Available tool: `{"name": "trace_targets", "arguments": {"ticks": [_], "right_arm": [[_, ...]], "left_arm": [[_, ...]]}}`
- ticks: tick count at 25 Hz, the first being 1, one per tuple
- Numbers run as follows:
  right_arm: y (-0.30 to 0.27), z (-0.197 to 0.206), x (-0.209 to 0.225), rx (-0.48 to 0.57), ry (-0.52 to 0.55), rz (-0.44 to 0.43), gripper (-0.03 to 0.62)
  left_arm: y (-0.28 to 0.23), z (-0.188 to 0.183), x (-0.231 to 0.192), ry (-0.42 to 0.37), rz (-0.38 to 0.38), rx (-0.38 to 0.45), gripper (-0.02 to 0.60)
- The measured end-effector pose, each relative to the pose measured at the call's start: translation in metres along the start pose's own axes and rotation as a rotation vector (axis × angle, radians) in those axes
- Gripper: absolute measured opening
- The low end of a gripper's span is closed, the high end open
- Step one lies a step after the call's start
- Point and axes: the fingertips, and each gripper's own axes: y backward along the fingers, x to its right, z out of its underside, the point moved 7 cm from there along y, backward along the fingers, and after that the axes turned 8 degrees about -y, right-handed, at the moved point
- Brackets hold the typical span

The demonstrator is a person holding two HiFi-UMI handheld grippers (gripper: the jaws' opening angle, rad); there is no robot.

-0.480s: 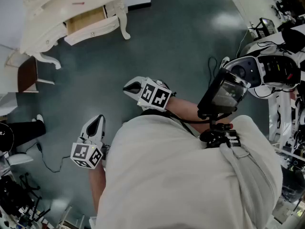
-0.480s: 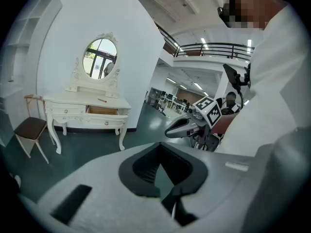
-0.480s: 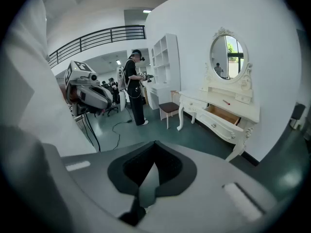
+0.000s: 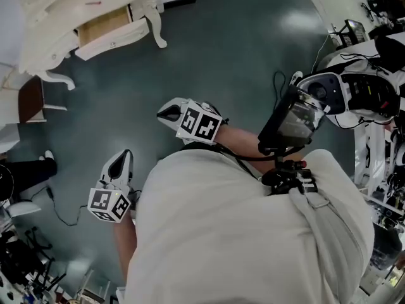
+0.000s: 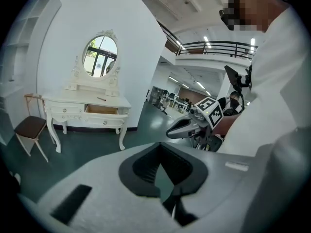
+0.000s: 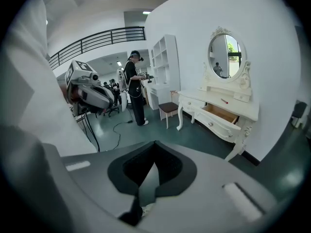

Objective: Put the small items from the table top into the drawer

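Two claws, both held low before a pale-clad torso [image 4: 253,233], over the dark green floor [image 4: 240,56], well apart from the worktop.

One left claw [image 4: 126,156]: clenched tip to tip, nothing between the jaws; aimed roughly toward the worktop's front edge.

One right claw [image 4: 163,114]: clenched tip to tip as well, nothing gripped; ahead of the left claw and apart from it.

Two marker cubes: one marker cube [image 4: 109,206] behind the left claw, a second [image 4: 201,124] behind the right claw.

One worktop [image 6: 240,109]: white dressing table on curved legs, back edge against a white wall.

One drawer [image 6: 221,113] standing open: projecting from under the front edge, near its middle; wooden inside, contents not discernible.

One small item [image 6: 224,101] seen: thin, red, lying on the worktop directly behind the open drawer, between front and back edges; not in the drawer.

One mirror [image 5: 100,56]: oval, upright at the back edge, about centred.

One stool [image 5: 31,126]: brown seat, on the floor just beside a short edge of the worktop.

One shelf unit [image 6: 164,62]: tall, white, against the wall beyond the stool.

One bystander [image 6: 132,89]: dark clothing, standing on the floor beyond the stool.

One cable [image 4: 60,217]: black, loose on the floor near the left claw.
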Motion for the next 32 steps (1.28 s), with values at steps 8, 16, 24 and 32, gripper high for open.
{"name": "trace_targets", "arguments": {"ticks": [8,16,24,32], "right_arm": [[0.040,0.022,0.030,0.023,0.017,-0.010,0.029],[-0.021,0.009,0.096,0.021,-0.076,0.054,0.049],[-0.084,-0.064,0.143,0.024,-0.118,0.171,0.046],[-0.145,-0.146,0.199,0.033,-0.116,0.324,0.040]], "left_arm": [[-0.033,-0.015,0.034,0.017,-0.038,0.008,0.002],[-0.065,-0.021,-0.064,0.030,-0.021,-0.009,0.002],[-0.078,-0.072,-0.189,-0.032,0.058,0.050,0.002],[-0.056,-0.101,-0.303,-0.109,0.118,0.036,0.002]]}}
